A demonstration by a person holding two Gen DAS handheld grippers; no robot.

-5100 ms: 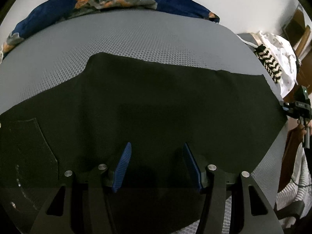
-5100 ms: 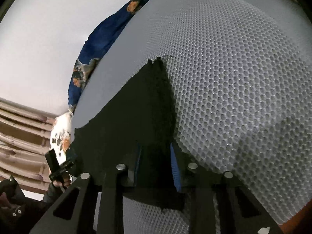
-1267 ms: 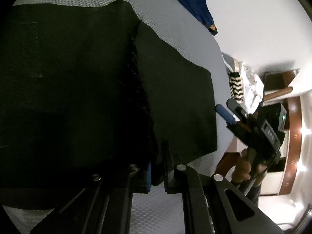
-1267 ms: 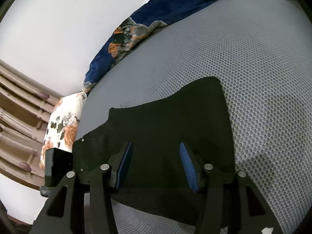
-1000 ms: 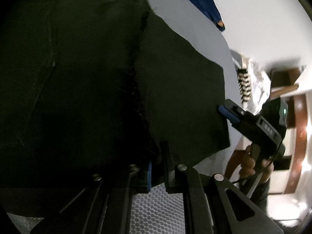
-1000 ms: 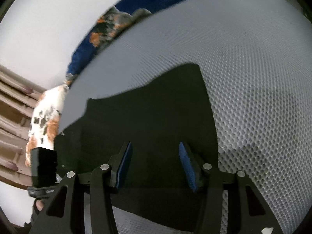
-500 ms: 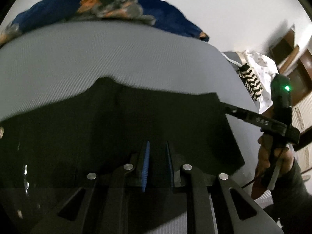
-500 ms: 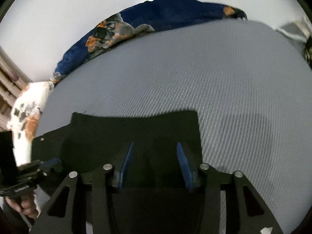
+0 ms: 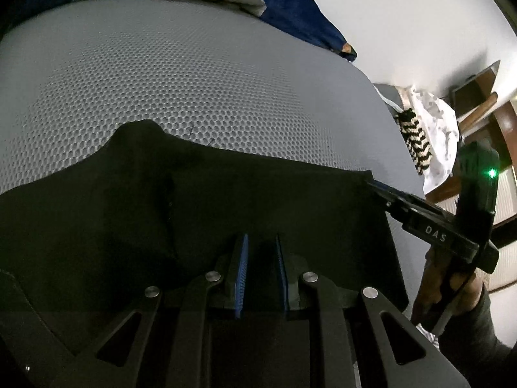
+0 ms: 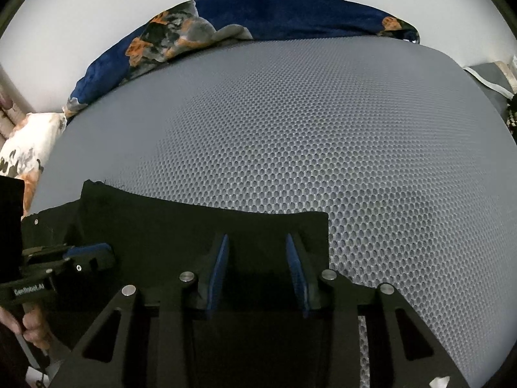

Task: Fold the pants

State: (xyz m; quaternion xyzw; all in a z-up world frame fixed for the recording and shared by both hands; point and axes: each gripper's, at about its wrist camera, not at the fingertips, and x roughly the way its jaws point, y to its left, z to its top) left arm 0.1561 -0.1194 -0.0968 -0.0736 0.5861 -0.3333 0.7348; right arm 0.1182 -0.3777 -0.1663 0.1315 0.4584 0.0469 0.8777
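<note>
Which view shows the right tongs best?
The left wrist view: the right tongs appear whole from the side, tips at the pants' corner. Their own view shows only the two blue-padded fingers, apart over the pants.

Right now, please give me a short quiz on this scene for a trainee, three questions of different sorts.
1. True or false: the pants lie flat on the grey mat.
2. Which has the wider gap between its fingers, the left gripper or the right gripper?
3. Multiple choice: the blue blanket is (A) on top of the pants, (B) at the far edge of the mat, (C) held in a gripper.

Key: 1 true; 2 right gripper; 3 B.
</note>
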